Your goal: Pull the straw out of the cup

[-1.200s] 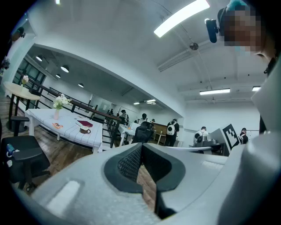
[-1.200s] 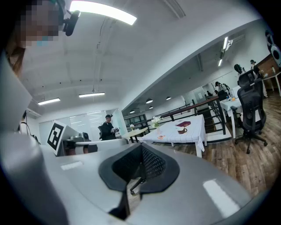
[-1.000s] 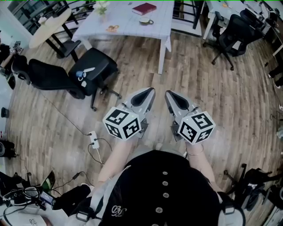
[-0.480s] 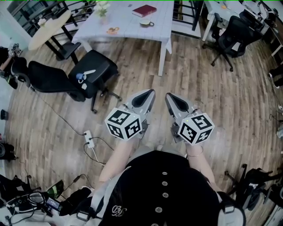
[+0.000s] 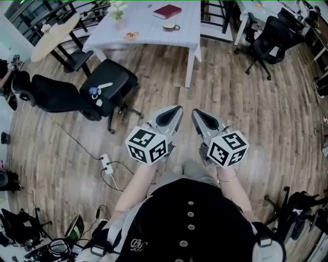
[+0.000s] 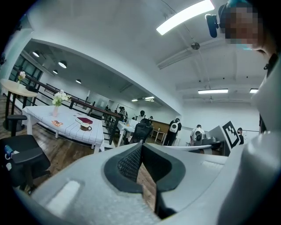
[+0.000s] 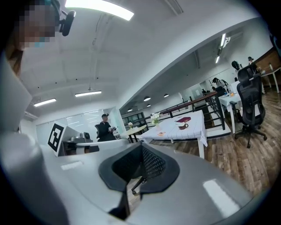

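A small cup stands on the white table at the far end of the wooden floor, beside a red book. The cup also shows in the left gripper view, and the same cup shows in the right gripper view. It is too small to make out a straw. My left gripper and right gripper are held side by side at waist height, far short of the table. Both are shut with nothing between the jaws; the left gripper and right gripper show closed tips.
A black office chair with small items on its seat stands between me and the table, with another black chair to its left. A power strip and cable lie on the floor. More chairs stand at right. People stand in the background.
The floor, chair and power strip have slid slightly down the head view. Both grippers have shifted a little and stay shut and empty.
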Available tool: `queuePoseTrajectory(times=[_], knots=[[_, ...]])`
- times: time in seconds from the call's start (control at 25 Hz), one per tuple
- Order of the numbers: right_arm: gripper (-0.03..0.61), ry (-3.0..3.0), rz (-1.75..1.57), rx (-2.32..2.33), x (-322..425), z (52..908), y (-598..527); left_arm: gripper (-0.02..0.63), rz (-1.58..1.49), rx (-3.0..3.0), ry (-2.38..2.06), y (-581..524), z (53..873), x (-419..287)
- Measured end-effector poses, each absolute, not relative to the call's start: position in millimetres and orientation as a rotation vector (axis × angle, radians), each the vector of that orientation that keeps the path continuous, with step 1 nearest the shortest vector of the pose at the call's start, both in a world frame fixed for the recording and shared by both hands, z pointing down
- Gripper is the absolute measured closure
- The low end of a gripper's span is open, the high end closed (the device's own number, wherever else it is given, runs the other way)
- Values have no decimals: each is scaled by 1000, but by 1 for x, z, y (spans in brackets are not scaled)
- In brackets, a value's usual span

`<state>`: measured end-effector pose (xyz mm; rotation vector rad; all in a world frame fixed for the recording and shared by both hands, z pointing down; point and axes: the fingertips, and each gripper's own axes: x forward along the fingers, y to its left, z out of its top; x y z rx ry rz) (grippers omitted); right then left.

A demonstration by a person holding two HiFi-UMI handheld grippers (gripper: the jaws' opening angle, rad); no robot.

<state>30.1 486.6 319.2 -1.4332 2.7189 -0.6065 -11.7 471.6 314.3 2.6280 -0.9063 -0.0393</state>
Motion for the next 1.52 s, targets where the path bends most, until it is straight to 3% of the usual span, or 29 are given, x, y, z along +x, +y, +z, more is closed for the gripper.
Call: queuePoseTrajectory(times=[0.48, 1.52], knots=[[578, 2754, -719, -1376, 22, 352, 439, 621, -110, 2531, -904, 425, 345, -16], [578, 2770, -665, -1253, 83, 334, 141, 621, -140, 2504, -1057, 133, 335, 36]])
